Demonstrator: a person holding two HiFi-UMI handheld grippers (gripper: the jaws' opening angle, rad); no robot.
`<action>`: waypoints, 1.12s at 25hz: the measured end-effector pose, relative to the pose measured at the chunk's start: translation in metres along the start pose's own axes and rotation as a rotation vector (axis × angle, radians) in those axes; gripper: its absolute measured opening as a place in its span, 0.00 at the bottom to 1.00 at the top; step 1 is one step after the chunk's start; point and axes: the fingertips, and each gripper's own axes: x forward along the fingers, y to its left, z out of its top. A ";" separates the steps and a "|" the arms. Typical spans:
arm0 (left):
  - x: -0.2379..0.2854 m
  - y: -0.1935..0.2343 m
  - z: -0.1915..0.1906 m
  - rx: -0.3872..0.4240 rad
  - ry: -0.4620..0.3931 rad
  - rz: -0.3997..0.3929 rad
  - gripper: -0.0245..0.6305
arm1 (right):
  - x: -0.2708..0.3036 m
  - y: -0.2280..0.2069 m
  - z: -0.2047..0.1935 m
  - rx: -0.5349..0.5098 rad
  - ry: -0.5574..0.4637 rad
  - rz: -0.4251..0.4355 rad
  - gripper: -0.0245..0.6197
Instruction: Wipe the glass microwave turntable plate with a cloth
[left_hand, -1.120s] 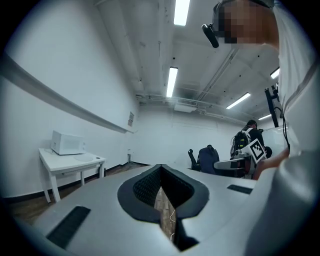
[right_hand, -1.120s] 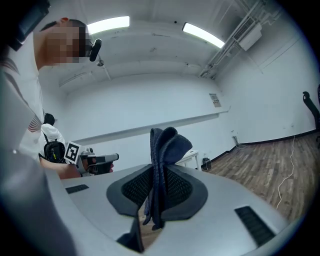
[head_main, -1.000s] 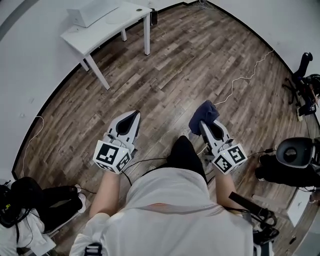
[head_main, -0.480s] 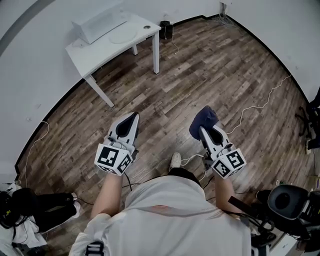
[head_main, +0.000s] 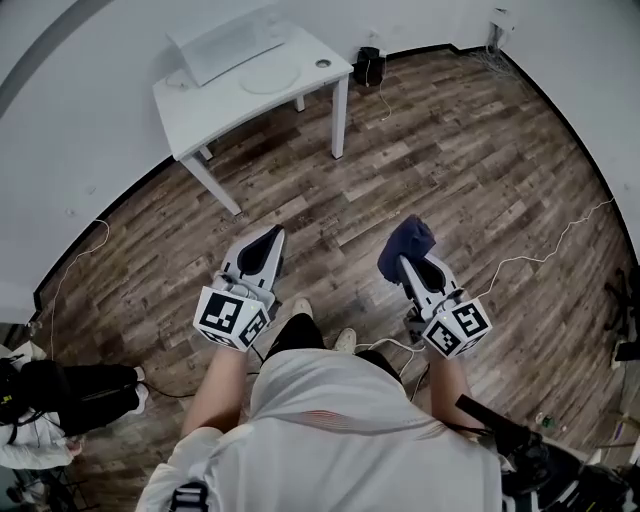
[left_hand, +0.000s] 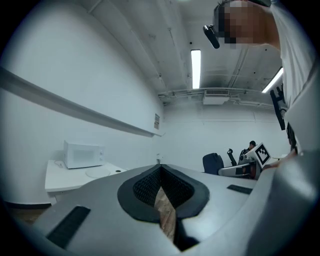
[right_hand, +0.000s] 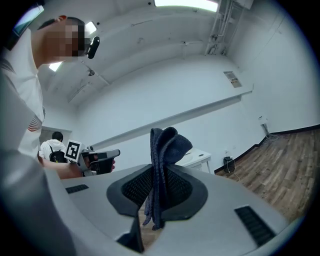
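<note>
**Head view: no wiping begun, well short of the plate**

Shows the glass plate (head_main: 268, 78) flat on the white worktop (head_main: 250, 105) by the far wall, just in front of the microwave (head_main: 228, 42) and outside it. Picks up the same plate in the left gripper view, low and pale beside the microwave. Cannot tell from this far off whether smeared or clean. Puts a small dark round thing (head_main: 323, 63) near the worktop's corner, apart from the plate and too small to name.

Finds the dark blue cloth (right_hand: 162, 150) clamped between the jaws of the right gripper (right_hand: 159, 195), folded, standing up above them with a short end hanging below. Finds the jaws of the left gripper (left_hand: 161, 187) closed together on nothing, with only a sliver of floor in the slit beneath. Places both grippers low over the wooden floor (head_main: 450, 150), well apart from the worktop.

Reads as the approach only: cloth in hand, nothing wiped. Left to do: close the gap, lay the cloth on the glass, rub across its whole face. Possibly also steadying the rim with the left, which would call for opening those jaws first.

As for containers, just the microwave: door seemingly shut in the left gripper view, inside not visible.
</note>
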 end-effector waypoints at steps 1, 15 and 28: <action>0.007 0.010 -0.001 -0.004 -0.001 0.015 0.05 | 0.012 -0.007 0.000 -0.001 0.011 0.012 0.13; 0.138 0.213 0.013 -0.067 -0.050 0.139 0.05 | 0.261 -0.099 0.057 -0.072 0.061 0.132 0.13; 0.189 0.372 0.034 -0.064 -0.067 0.261 0.05 | 0.450 -0.125 0.080 -0.054 0.108 0.230 0.13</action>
